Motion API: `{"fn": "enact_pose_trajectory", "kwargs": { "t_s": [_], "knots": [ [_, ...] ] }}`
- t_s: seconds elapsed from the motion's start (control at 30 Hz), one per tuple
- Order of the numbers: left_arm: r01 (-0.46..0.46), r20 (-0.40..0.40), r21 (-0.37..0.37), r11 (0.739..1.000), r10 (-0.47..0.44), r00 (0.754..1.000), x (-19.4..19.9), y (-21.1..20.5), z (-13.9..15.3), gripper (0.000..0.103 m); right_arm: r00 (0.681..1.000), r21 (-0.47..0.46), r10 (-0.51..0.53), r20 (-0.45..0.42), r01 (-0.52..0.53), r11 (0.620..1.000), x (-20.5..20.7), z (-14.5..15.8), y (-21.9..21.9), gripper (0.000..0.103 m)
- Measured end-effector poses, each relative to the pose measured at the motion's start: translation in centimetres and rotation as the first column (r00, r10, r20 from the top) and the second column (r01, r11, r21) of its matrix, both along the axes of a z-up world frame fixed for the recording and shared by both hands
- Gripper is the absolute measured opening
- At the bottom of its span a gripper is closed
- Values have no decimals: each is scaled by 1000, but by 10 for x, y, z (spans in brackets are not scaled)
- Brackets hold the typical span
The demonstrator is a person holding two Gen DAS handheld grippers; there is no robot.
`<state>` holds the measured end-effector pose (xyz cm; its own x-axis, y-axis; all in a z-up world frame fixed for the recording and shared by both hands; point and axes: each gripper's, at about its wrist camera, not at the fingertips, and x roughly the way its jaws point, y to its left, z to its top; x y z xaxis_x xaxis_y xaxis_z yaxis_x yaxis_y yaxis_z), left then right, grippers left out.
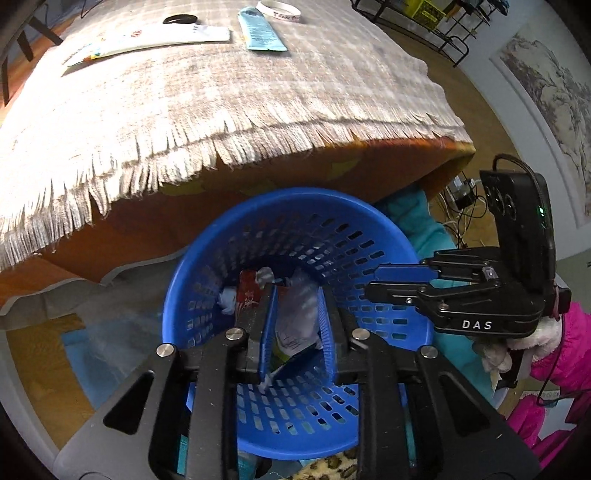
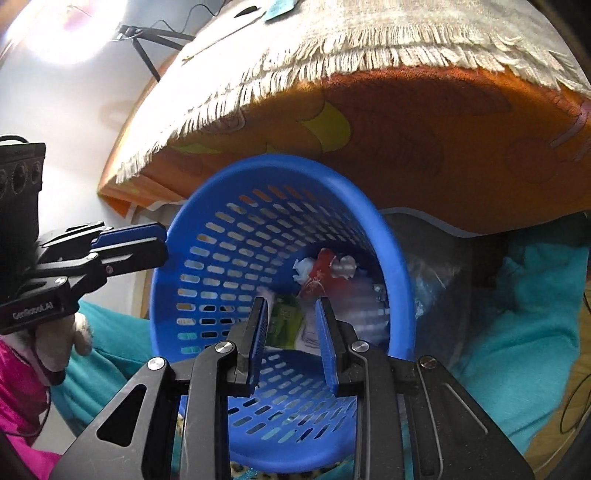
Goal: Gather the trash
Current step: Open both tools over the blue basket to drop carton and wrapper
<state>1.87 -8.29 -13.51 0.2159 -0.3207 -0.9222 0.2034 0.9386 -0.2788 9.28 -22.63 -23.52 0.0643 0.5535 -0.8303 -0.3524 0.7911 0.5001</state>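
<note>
While both grippers, left (image 1: 297, 325) and right (image 2: 291, 332), hang spread and empty over the centre-frame bin (image 1: 207, 258), dropping looks done; next, probably fetching the packet (image 1: 260, 31), upper frame.

Blue perforated plastic basket (image 1: 295, 236) — round, slotted walls, thick smooth rim, tilted with its mouth toward both cameras, set just below the cloth-covered table edge. Inside, at the bottom: a red packet (image 1: 248, 291) with white markings, crumpled white paper (image 1: 227, 301), a pale printed wrapper (image 1: 295, 325), a green-printed piece (image 2: 286, 323). On the tabletop, well apart from the basket — a light-blue flat pouch (image 1: 260, 31), a long white packet (image 1: 147, 40), a white ring (image 1: 279, 10), a black ring (image 1: 180, 19).
</note>
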Motion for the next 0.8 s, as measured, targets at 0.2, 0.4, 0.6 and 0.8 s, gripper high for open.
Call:
{"fn": "enact_pose_trajectory", "kwargs": {
  "t_s": [0.2, 0.4, 0.6, 0.8],
  "knots": [
    [-23, 18, 3, 1000, 23, 1000, 1, 9, 7, 21, 1000, -3, -8, 29, 8, 1000, 0, 8, 0, 25],
    [-48, 42, 7, 999, 48, 998, 5, 15, 14, 22, 996, -28, -5, 90, 8, 1000, 2, 24, 3, 26],
    [-86, 90, 13, 996, 84, 992, 9, 24, 25, 41, 988, -57, -1, 155, 10, 998, 4, 41, 5, 40],
    [-110, 138, 28, 994, 105, 985, 14, 28, 38, 41, 976, -93, 8, 216, 12, 996, 6, 56, 6, 46]
  ]
}}
